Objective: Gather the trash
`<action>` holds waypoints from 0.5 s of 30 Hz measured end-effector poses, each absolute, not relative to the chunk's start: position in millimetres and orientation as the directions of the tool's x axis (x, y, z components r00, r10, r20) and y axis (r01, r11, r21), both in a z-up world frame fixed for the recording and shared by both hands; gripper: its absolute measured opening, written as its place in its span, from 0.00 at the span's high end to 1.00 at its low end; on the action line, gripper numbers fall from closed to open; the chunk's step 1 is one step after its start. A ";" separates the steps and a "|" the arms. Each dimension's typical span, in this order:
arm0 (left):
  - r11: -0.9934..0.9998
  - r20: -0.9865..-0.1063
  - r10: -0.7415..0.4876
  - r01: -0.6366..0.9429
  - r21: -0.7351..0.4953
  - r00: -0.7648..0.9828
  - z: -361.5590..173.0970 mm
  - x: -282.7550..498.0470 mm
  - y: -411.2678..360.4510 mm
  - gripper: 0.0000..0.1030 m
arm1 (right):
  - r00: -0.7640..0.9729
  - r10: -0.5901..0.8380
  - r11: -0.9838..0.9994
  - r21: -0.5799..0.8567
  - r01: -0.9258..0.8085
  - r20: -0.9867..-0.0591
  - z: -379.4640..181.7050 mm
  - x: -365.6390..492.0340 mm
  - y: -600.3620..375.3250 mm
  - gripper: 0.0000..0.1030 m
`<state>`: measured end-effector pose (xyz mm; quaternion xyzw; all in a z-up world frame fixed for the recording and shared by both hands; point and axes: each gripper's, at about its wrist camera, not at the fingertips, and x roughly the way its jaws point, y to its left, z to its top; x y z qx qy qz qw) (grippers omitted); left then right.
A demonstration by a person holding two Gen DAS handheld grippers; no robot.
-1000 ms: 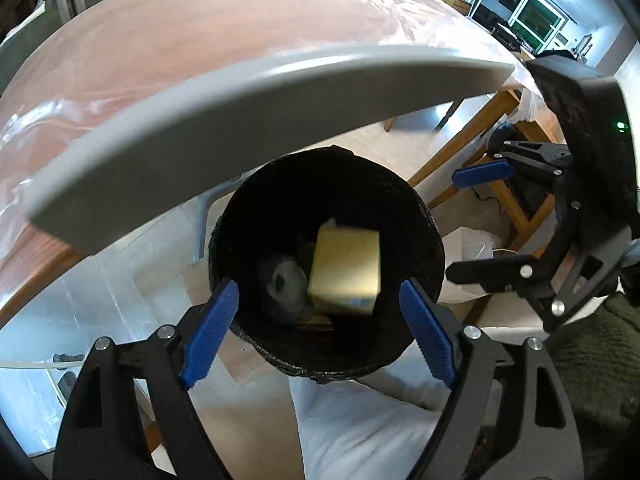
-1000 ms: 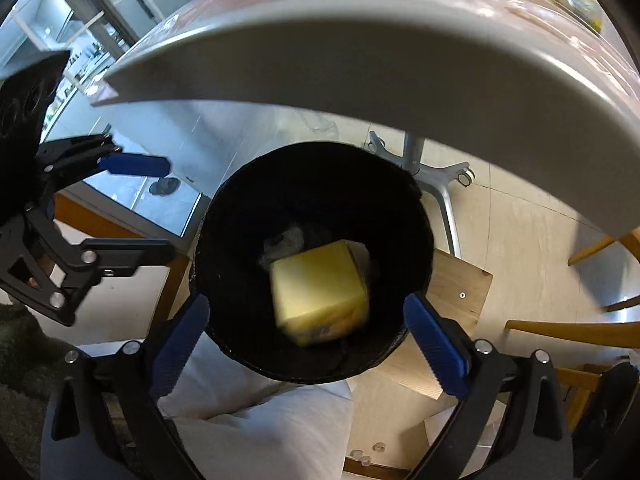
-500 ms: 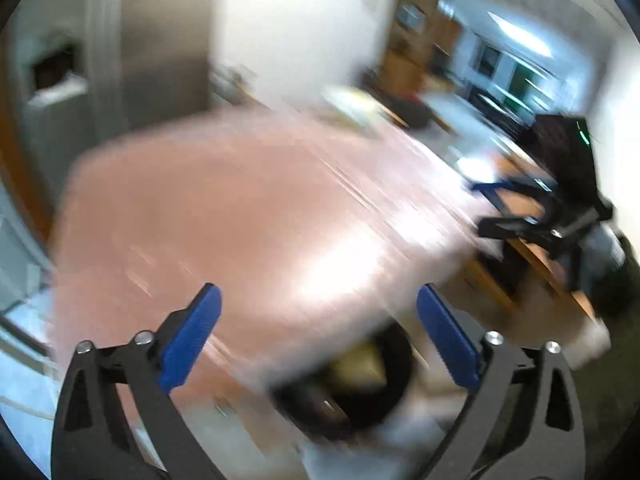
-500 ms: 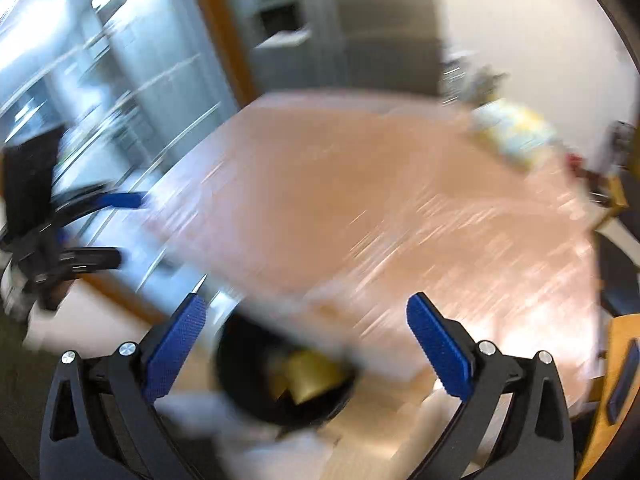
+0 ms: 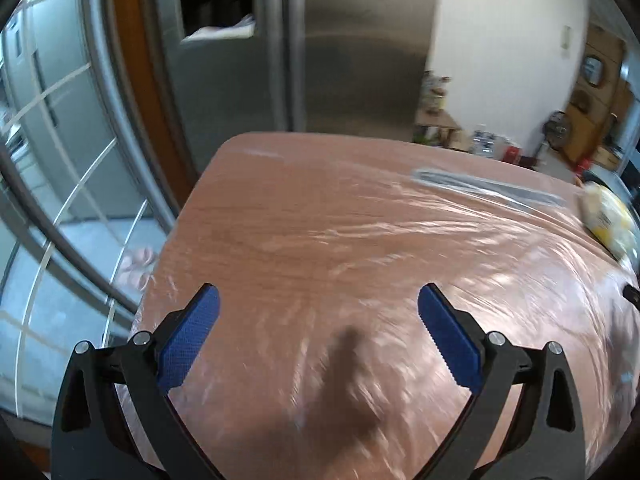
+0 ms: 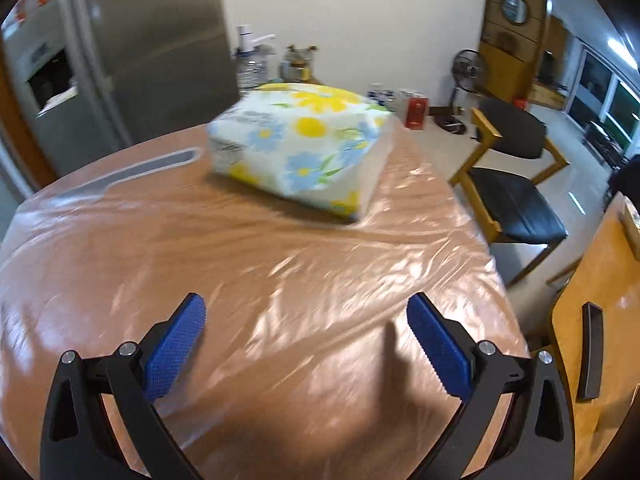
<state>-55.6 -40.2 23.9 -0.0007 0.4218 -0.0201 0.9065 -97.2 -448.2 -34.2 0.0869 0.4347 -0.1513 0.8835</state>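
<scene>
My left gripper (image 5: pixel 319 340) hangs open above the near part of a wooden table (image 5: pixel 320 220) wrapped in clear plastic film, with nothing between its blue pads. My right gripper (image 6: pixel 306 350) is likewise open and empty over the same table (image 6: pixel 260 280). A flower-printed soft pack of tissues (image 6: pixel 304 144) lies at the table's far side, well beyond the right gripper; its yellow edge (image 5: pixel 606 218) shows at the right rim of the left wrist view. The black trash bin is out of sight in both views.
A steel fridge (image 5: pixel 280 48) stands behind the table. A grey flat strip (image 6: pixel 136 172) lies under the film left of the tissue pack. A wooden chair with a black seat (image 6: pixel 516 200) stands at the right, and another wooden tabletop (image 6: pixel 600 320) carries a dark bar.
Both grippers rose from over the black bin, where a yellow box lay inside, and swung up over the tabletop. The bin and box have dropped out of view.
</scene>
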 end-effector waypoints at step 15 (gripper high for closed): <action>0.995 -0.796 0.047 -0.096 -0.015 0.603 -0.6 -4.9 -13.1 0.03 | 0.534 -0.274 0.868 0.034 0.495 -0.800 -49.7 -73.3 -502.0 0.04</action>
